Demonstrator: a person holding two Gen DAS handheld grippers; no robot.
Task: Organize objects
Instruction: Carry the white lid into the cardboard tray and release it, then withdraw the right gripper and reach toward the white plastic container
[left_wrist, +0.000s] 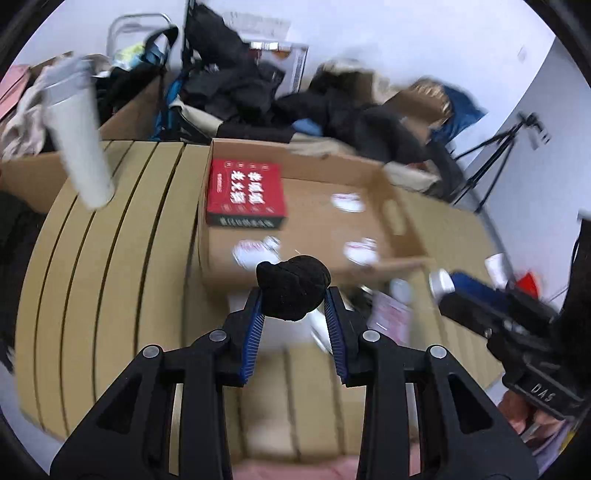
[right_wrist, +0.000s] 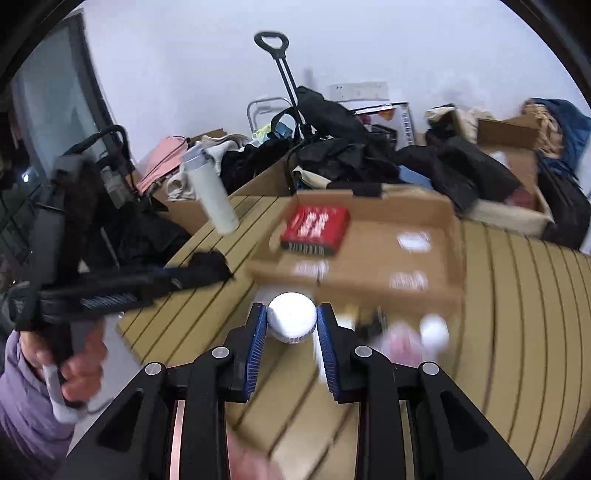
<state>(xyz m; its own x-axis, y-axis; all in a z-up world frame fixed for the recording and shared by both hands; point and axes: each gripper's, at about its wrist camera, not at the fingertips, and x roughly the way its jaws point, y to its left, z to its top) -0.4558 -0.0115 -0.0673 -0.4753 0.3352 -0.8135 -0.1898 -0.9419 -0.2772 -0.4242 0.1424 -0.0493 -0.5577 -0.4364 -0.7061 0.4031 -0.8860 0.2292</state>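
In the left wrist view my left gripper (left_wrist: 294, 297) is shut on a black rolled fabric bundle (left_wrist: 295, 282), held just in front of the open cardboard box (left_wrist: 391, 218). A red packet (left_wrist: 245, 192) lies inside that box. My right gripper (right_wrist: 291, 315) is shut on a white-capped bottle (right_wrist: 291, 317) and hovers over the slatted table (right_wrist: 517, 314). The left view shows the right gripper (left_wrist: 456, 293) at the right with the bottle's white cap (left_wrist: 441, 282). The right view shows the left gripper (right_wrist: 207, 269) with the black bundle (right_wrist: 208, 262).
A tall white tumbler (left_wrist: 79, 144) stands at the table's far left. A pink packet (right_wrist: 402, 341) and a small white item (right_wrist: 436, 330) lie near the box. Dark clothes (left_wrist: 240, 85), boxes and a trolley (right_wrist: 280, 74) pile up behind. A tripod (left_wrist: 491, 162) stands at the right.
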